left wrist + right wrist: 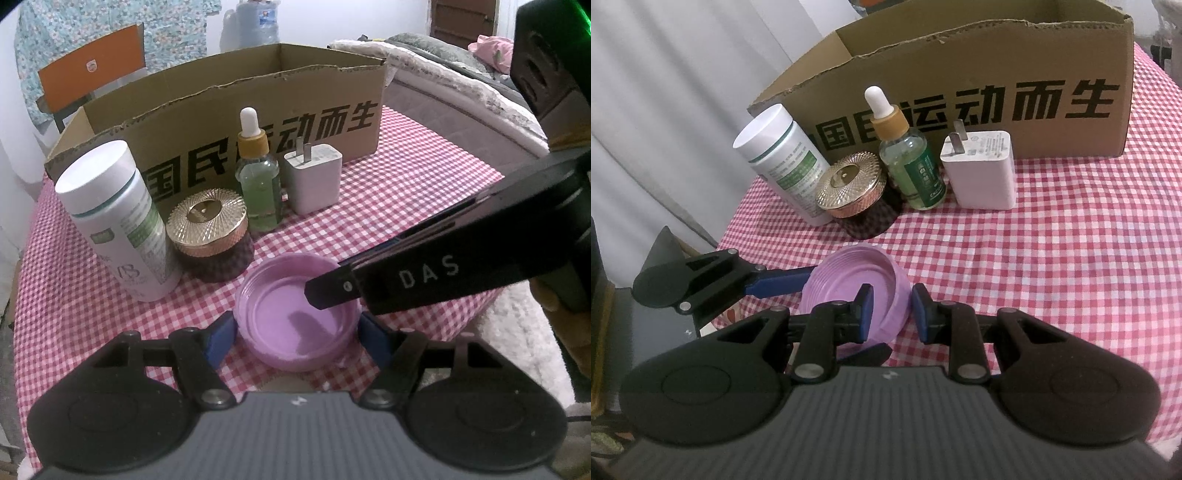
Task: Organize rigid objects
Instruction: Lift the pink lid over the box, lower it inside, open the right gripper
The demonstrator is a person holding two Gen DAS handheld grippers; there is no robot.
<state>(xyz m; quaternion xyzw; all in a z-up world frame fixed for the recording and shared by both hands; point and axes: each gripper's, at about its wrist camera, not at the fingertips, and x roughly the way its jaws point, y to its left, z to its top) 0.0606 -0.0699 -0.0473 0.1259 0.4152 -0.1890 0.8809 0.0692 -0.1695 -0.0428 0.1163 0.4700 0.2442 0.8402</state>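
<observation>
A pink upturned lid (295, 317) lies near the table's front edge, also in the right wrist view (849, 284). My left gripper (297, 338) has its blue pads on either side of the lid, touching its rim. My right gripper (892, 314) straddles the lid's right wall, one pad inside and one outside, with a small gap. Behind stand a white bottle (118, 218), a gold-lidded jar (210, 229), a green dropper bottle (258, 177) and a white charger (314, 177).
An open cardboard box (258, 122) stands behind the row on the red checked cloth (388, 206). A bed (461, 81) lies at the right, an orange chair (92, 66) at the back left. Bare cloth (1052, 258) lies to the right.
</observation>
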